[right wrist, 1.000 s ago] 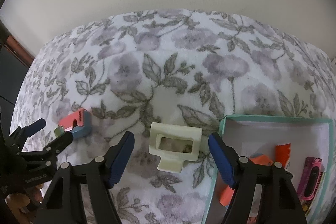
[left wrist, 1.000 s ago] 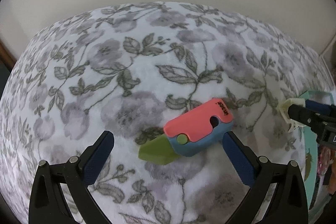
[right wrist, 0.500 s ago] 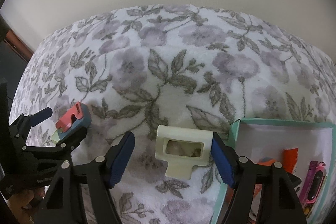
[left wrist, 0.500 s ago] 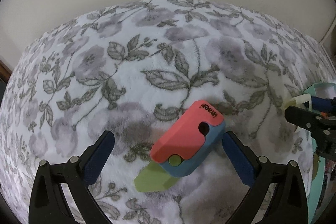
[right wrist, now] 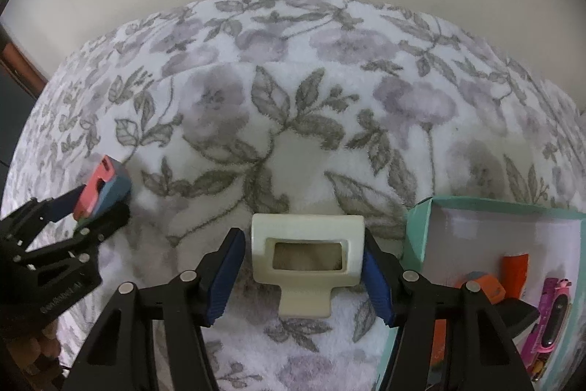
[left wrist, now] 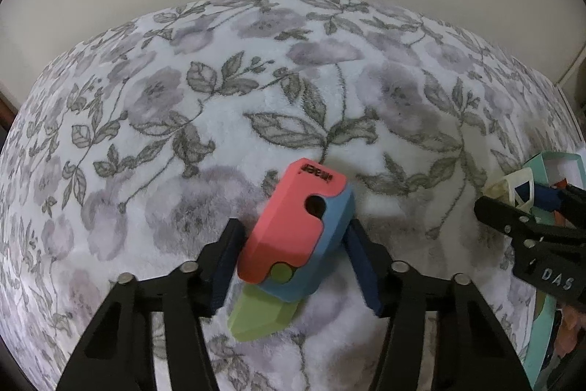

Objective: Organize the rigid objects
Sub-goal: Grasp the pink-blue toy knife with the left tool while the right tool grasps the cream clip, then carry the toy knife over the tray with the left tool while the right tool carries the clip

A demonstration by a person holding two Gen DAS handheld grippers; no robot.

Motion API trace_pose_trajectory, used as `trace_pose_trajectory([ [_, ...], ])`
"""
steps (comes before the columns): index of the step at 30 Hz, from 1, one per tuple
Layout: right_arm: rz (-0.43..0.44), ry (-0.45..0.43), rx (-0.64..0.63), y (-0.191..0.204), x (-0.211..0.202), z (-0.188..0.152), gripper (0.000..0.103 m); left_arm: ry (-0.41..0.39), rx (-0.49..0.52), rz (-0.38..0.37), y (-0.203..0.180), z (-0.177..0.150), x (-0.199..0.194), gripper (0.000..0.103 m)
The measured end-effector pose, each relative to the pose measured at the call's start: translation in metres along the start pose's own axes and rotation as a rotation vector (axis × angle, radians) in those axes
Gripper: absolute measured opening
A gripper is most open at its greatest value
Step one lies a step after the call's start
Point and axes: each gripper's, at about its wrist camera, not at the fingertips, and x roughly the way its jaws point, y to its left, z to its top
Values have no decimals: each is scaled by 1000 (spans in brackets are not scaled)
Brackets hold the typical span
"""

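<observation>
On floral blanket (right wrist: 293,120): left gripper (left wrist: 293,244) clamped on pink-blue toy knife (left wrist: 296,229), right gripper (right wrist: 302,255) pinching cream bracket (right wrist: 307,255), several items already in teal box (right wrist: 417,229), roughly midway.

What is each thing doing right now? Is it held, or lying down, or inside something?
Left gripper: shut on the toy knife.
Toy knife: held, tilted, green blade sticking out.
Right gripper: shut on the cream clip.
Cream clip: held flat just above the blanket.
Teal box: open, lying on the blanket.
Orange piece: inside the box.
Pink toy: inside the box.
Blanket: spread out.
</observation>
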Motion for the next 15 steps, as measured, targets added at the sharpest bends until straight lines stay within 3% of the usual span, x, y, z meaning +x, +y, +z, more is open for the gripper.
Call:
trace_pose_trajectory([
  [7,-45,-16,-24,9,0,-8,54,16,-25,9,0,-7,-5,53],
  [15,15,-8,-14,14,-15,-25,54,44,-79,-3,3,-16,-13,52],
])
